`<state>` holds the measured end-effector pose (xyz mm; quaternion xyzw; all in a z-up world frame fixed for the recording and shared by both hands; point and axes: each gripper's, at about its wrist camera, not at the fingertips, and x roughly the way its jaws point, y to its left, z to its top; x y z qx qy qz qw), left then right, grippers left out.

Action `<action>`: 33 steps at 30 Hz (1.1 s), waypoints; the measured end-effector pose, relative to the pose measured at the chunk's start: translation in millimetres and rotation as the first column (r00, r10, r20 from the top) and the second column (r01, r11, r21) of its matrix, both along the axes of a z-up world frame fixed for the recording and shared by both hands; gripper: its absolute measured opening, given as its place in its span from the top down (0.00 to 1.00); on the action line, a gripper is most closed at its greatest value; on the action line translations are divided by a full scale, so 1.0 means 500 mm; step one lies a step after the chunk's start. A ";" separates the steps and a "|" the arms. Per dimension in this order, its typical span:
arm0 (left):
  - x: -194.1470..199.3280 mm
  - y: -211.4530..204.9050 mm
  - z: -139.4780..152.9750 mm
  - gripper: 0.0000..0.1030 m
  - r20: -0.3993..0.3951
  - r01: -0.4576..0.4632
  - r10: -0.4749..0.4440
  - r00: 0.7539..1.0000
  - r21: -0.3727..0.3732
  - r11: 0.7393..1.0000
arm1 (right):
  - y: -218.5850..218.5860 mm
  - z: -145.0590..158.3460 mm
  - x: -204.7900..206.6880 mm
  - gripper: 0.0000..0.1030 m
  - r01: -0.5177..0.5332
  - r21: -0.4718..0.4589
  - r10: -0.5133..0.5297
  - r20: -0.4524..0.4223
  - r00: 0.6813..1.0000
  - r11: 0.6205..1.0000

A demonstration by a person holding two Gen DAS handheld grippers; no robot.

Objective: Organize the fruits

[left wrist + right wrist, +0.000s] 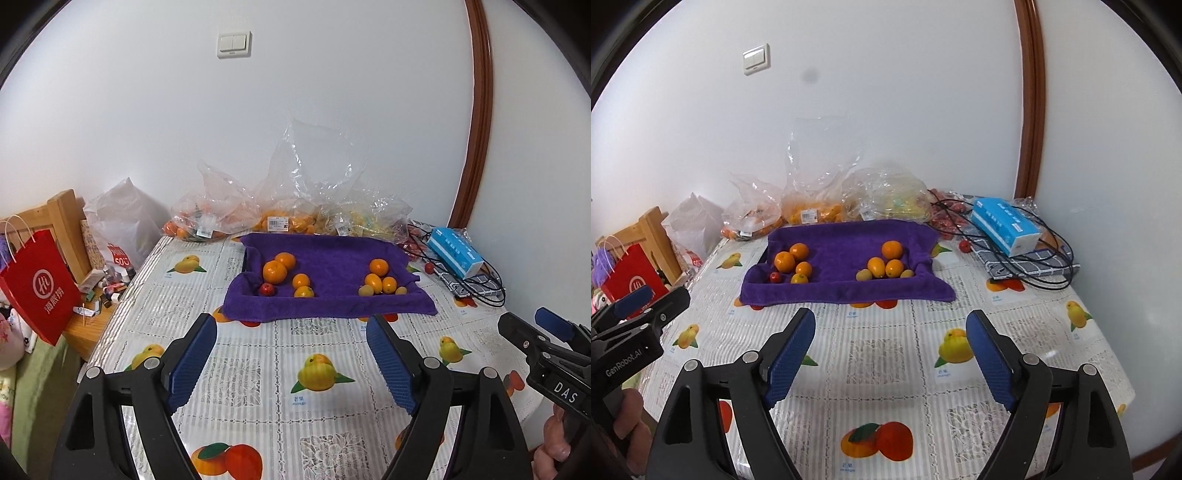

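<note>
- Off the table's left edge: red paper bag (38,284) with white handles, hanging by a wooden frame (66,221), plus a jumble of small bottles (110,286) on a lower wooden shelf.
- Far left corner of the table: whitish plastic bag (122,218), then clear bags of fruit (236,214) lined up along the far edge against the wall, price stickers showing.
- Just in front of those bags, roughly mid-table toward the far edge: purple towel (328,258) draped over something tray-shaped, can't tell what's underneath.
- Left side of the towel: left fruit pile (284,275), a few oranges with one small red fruit (266,290) at its left end.
- Right side of the towel: right fruit pile (380,282), one orange at the back, smaller orange and yellowish ones in front. Piles well apart.
- Far right corner: blue tissue pack (456,254) sitting on a checked cloth (1027,264) with black cables (1045,254) looped over it; lone red fruit (964,245) just beside the cloth.
- Left gripper (295,360): jaws spread wide, nothing between them, hovering over the near part of the fruit-print tablecloth (258,369), short of the towel.
- Right gripper (891,356): same deal, jaws wide apart and empty, over the near edge, pointing at the towel.
</note>
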<state>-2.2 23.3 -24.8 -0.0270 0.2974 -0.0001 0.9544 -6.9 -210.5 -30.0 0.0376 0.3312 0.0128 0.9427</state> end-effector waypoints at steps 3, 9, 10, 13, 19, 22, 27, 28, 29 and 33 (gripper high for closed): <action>-0.010 -0.002 0.004 0.20 0.008 0.002 -0.002 1.000 0.000 1.000 | -0.002 0.005 -0.006 0.19 0.002 0.008 -0.002 0.004 1.000 1.000; -0.015 -0.003 0.007 0.20 0.011 -0.001 0.001 1.000 0.001 1.000 | -0.004 0.013 -0.018 0.19 0.007 0.010 -0.007 0.016 1.000 1.000; -0.016 -0.003 0.007 0.20 0.013 -0.002 0.002 1.000 0.000 1.000 | -0.003 0.013 -0.019 0.19 0.007 0.010 -0.007 0.018 1.000 1.000; -0.016 -0.004 0.008 0.20 0.008 0.000 0.000 1.000 -0.004 1.000 | -0.002 0.014 -0.020 0.19 0.005 0.005 -0.005 0.018 1.000 1.000; -0.019 -0.004 0.011 0.20 0.011 -0.002 0.002 1.000 -0.003 1.000 | 0.003 0.020 -0.027 0.18 0.003 -0.001 -0.003 0.026 1.000 1.000; -0.022 -0.003 0.014 0.20 0.015 -0.008 0.008 1.000 -0.003 1.000 | 0.005 0.024 -0.030 0.11 0.002 0.002 -0.002 0.038 0.999 1.000; -0.025 0.000 0.017 0.20 0.019 -0.011 0.011 1.000 -0.003 1.000 | 0.013 0.030 -0.035 0.10 -0.003 -0.006 0.004 0.049 0.999 1.000; -0.025 0.000 0.018 0.20 0.020 -0.012 0.012 1.000 -0.004 1.000 | 0.014 0.030 -0.035 0.09 -0.005 -0.007 0.005 0.049 0.999 1.000; -0.025 0.000 0.017 0.20 0.021 -0.011 0.011 1.000 -0.004 1.000 | 0.015 0.031 -0.034 0.09 -0.005 -0.008 0.005 0.048 0.999 1.000; -0.026 0.001 0.018 0.20 0.020 -0.009 0.009 1.000 -0.003 1.000 | 0.016 0.031 -0.034 0.08 -0.007 -0.004 0.008 0.047 0.999 1.000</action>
